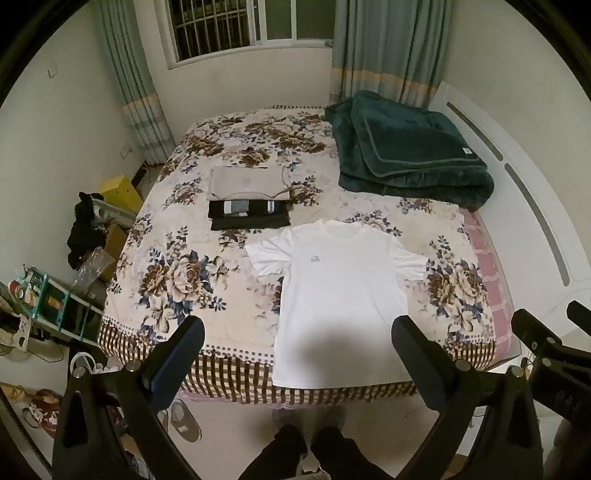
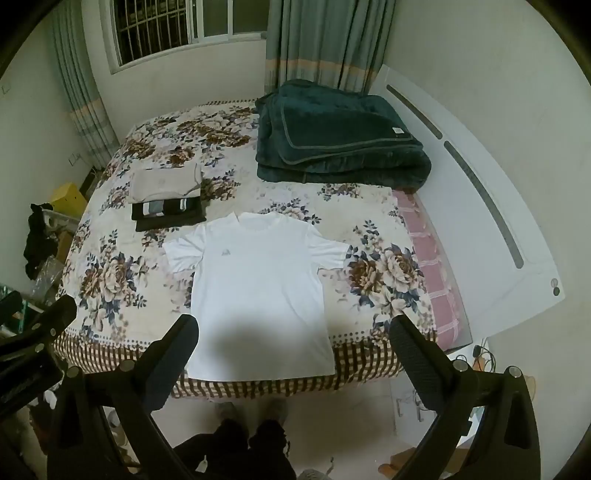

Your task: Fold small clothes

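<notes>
White T-shirt (image 1: 340, 295) lies flat and face up on the bed (image 1: 177, 273), near its front edge, sleeves spread to both sides, hem just at the checked border of the floral sheet. Small grey logo on the chest. A shadow falls across the lower part of the shirt.

Left gripper (image 1: 295, 343) hangs above the bed's front edge, angled down, jaws spread wide, nothing between them. Right gripper (image 2: 295, 339) likewise: jaws wide apart, empty, held over the shirt's hem. Neither touches the cloth. Each gripper shows at the edge of the other's view.

Beyond the shirt's left sleeve, a stack of folded clothes (image 1: 249, 195): beige piece behind, dark pieces in front, close to the shirt's shoulder but apart from it. Folded green blanket (image 1: 410, 155) sits at the far right of the bed, by the white headboard (image 1: 535, 206).

The person's legs (image 1: 295, 454) in dark trousers stand at the bed's foot. Curtains (image 1: 388, 48) flank a barred window (image 1: 240, 26).
</notes>
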